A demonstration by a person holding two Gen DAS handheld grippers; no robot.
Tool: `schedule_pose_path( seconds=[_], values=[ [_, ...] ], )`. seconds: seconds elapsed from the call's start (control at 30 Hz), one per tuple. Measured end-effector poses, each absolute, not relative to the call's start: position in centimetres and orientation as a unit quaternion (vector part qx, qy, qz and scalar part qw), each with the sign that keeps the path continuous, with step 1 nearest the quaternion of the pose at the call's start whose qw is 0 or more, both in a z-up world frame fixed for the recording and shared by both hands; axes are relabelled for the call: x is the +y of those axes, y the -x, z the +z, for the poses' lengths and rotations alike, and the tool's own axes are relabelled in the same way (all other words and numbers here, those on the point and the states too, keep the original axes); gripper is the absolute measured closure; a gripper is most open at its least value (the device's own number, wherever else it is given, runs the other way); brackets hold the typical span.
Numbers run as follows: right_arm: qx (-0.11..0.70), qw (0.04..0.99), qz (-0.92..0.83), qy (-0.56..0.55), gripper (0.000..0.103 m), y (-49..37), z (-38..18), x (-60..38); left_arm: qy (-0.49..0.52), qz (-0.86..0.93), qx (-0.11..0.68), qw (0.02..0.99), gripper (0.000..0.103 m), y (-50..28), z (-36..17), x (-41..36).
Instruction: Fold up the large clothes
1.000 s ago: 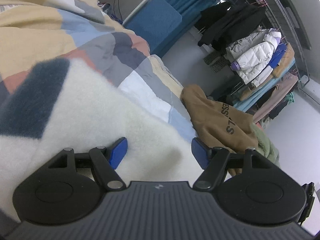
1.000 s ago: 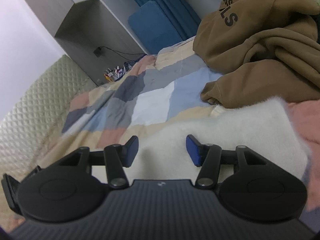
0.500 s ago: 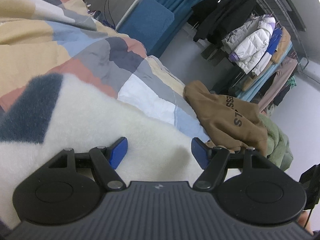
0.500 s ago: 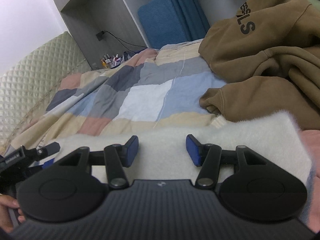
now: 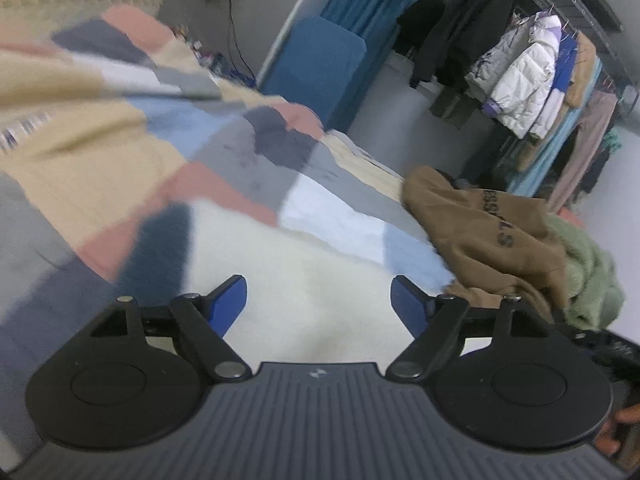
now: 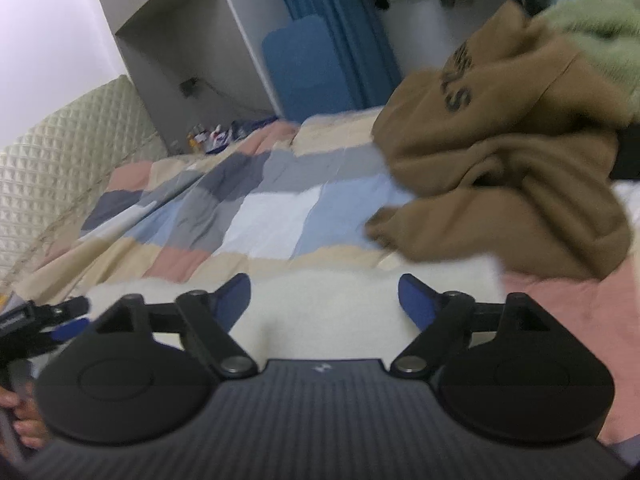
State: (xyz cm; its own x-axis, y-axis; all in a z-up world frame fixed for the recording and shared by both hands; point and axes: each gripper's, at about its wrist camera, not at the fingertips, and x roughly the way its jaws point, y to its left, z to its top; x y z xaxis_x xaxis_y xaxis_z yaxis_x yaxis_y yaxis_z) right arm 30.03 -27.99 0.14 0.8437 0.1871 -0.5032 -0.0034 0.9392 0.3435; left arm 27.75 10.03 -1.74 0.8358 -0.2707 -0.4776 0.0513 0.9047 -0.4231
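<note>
Cream fluffy fleece garment (image 5: 304,280) lies below both wide-open jaws, nothing gripped.
Left gripper (image 5: 318,298) and right gripper (image 6: 324,296) just opened; fleece looks soft, light, floppy; pinch its edge.

Each camera sits on a gripper and looks forward and a bit down along its blue fingers, close over the fluffy white blanket (image 5: 320,280) on the patchwork bedspread (image 6: 272,220). The left view faces the clothes rack (image 5: 540,80). The right view faces the quilted headboard (image 6: 60,152). Both show the brown hoodie (image 5: 480,232) and blue chair (image 6: 316,68).
</note>
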Motion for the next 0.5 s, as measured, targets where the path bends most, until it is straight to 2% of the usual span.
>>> schedule_pose_path(
  seconds=[0.1,0.27,0.5],
  values=[
    [0.255,0.956,0.016,-0.146,0.02,-29.3,0.8,-29.2,0.17,-0.056,0.264,0.948,0.018,-27.5,-0.9,11.3],
    [0.245,0.952,-0.06,-0.174,0.02,-29.3,0.3,-32.6,0.15,-0.003,0.268,0.952,0.018,-27.9,-0.9,14.5],
    [0.293,0.93,-0.056,-0.213,0.02,-31.1,-2.5,-34.6,0.215,-0.007,0.311,0.926,0.018,-29.9,-3.4,17.9]
  ],
)
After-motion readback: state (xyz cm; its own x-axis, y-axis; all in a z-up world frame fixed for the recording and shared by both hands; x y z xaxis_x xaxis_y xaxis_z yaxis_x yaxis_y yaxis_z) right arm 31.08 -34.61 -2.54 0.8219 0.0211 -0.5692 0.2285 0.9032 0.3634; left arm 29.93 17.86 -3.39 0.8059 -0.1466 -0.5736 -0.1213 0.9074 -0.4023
